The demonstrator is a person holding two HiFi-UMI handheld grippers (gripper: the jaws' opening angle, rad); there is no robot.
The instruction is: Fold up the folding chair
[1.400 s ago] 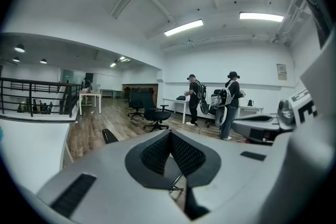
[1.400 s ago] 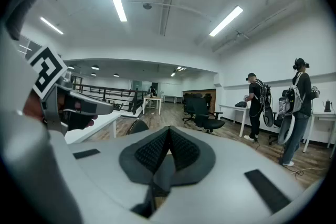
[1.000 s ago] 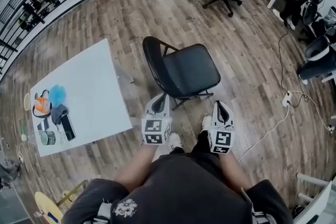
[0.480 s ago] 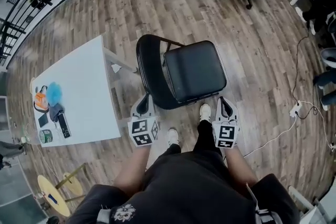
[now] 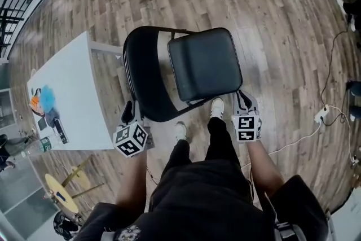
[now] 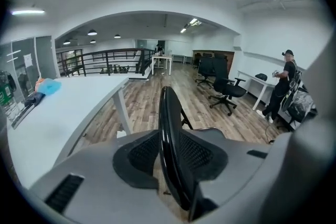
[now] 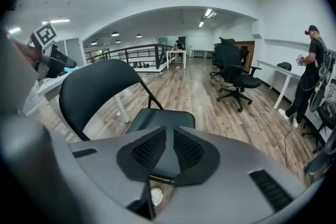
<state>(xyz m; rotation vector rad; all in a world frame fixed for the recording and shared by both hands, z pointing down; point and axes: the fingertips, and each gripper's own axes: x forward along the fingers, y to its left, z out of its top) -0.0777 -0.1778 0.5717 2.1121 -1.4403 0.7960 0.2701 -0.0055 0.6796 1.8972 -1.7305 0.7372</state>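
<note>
A black folding chair stands unfolded on the wood floor, with its seat point(image 5: 204, 68) to the right and its backrest point(image 5: 141, 76) to the left. My left gripper point(image 5: 130, 117) is at the backrest's near edge. In the left gripper view that edge point(image 6: 167, 107) runs edge-on between the jaws. They are opening, with small gaps beside the pads. My right gripper point(image 5: 246, 100) is at the seat's front right corner. Its jaws point(image 7: 169, 136) are shut with nothing gripped, and the seat point(image 7: 160, 119) lies just beyond them.
A white table point(image 5: 67, 93) with small items stands close to the chair's left side. My shoes point(image 5: 217, 107) are at the seat's front edge. A cable and power strip point(image 5: 321, 115) lie to the right. An office chair point(image 7: 236, 81) and a person point(image 7: 310, 81) are farther off.
Both grippers dropped and moved forward to the chair, the left to the backrest's edge, the right to the seat's front corner. My head came over the chair.
</note>
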